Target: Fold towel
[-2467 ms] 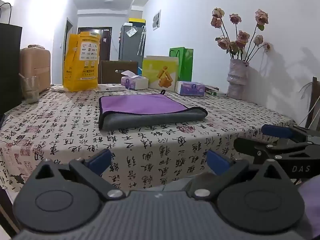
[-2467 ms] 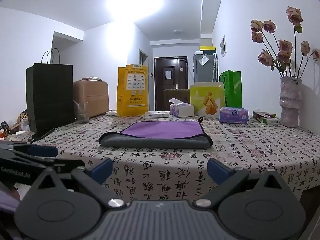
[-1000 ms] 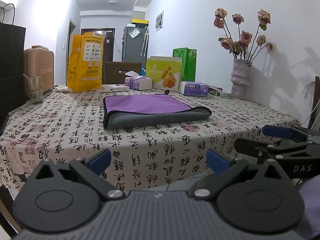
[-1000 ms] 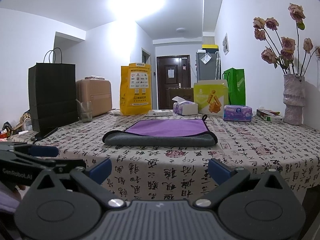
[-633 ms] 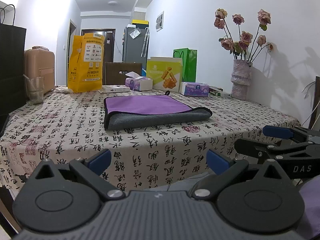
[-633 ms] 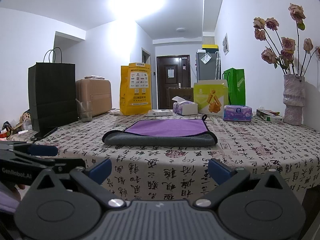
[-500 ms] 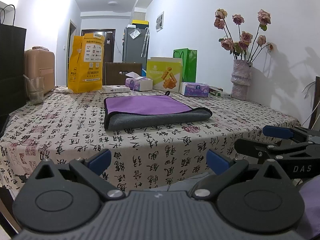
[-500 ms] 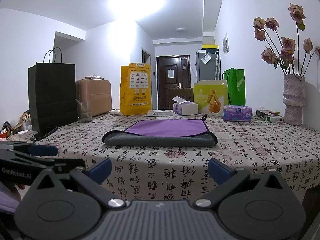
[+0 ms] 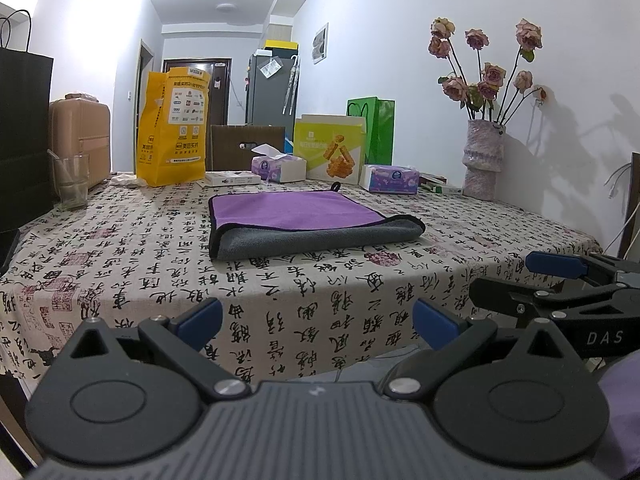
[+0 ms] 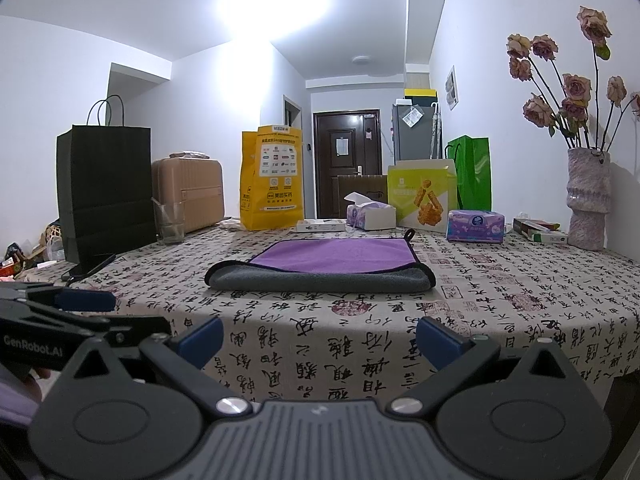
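Already folded once, the purple-and-grey towel [image 10: 320, 268] lay mid-frame on the counter [image 10: 520, 304]. Both left tongs [image 9: 316, 318] and right tongs [image 10: 318, 338] gaped wide, empty, well short of it; I'd pinch matching corners together, evenly.

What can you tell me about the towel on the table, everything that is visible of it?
The towel is soft, plush cloth, purple on its upper face and grey on the other, with dark edging. It lies flat on the patterned tablecloth, already folded once: the grey side shows along the rounded fold at the near edge. A small dark hanging loop sticks out at its far right corner. Nothing rests on it, and both claws, open, are short of the table, not touching it.
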`<act>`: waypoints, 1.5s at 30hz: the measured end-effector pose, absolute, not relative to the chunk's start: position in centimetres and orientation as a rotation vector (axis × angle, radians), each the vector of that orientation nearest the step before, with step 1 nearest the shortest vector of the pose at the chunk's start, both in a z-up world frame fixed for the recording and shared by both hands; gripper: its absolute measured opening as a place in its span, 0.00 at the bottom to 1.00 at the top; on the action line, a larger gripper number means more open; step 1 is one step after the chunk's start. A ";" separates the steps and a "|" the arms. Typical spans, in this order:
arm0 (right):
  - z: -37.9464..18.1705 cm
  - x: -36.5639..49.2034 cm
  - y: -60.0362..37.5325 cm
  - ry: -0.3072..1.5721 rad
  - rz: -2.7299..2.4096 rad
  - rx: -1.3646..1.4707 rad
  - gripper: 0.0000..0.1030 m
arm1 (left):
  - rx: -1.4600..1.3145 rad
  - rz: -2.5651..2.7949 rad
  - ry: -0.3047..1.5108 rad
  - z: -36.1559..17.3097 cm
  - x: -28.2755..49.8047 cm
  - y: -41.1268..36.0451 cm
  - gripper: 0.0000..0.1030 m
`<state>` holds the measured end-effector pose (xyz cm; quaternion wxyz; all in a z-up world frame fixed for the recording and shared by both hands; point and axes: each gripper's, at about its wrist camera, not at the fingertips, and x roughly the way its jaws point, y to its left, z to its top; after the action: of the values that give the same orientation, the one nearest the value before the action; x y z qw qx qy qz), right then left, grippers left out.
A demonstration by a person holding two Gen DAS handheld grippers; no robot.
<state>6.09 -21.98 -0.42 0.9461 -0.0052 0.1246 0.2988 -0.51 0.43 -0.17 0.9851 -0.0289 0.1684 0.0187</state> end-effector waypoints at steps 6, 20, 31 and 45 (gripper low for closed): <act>-0.4 6.2 -22.0 0.256 0.609 -0.011 1.00 | -0.058 0.038 0.338 -0.2 -0.5 0.5 1.00; -0.4 6.5 -21.7 0.258 0.613 -0.015 1.00 | -0.055 0.056 0.331 0.0 -0.6 0.6 1.00; -0.3 8.8 -22.0 0.256 0.585 -0.019 1.00 | -0.043 0.081 0.329 -0.3 0.7 1.4 1.00; -0.1 11.4 -22.5 0.181 0.554 -0.090 0.98 | -0.004 0.149 0.308 -0.5 3.4 2.5 1.00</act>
<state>11.44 -22.47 -0.10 0.9569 -0.0442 0.0891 0.2730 3.36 2.46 -0.49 0.9854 -0.0021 0.1530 0.0739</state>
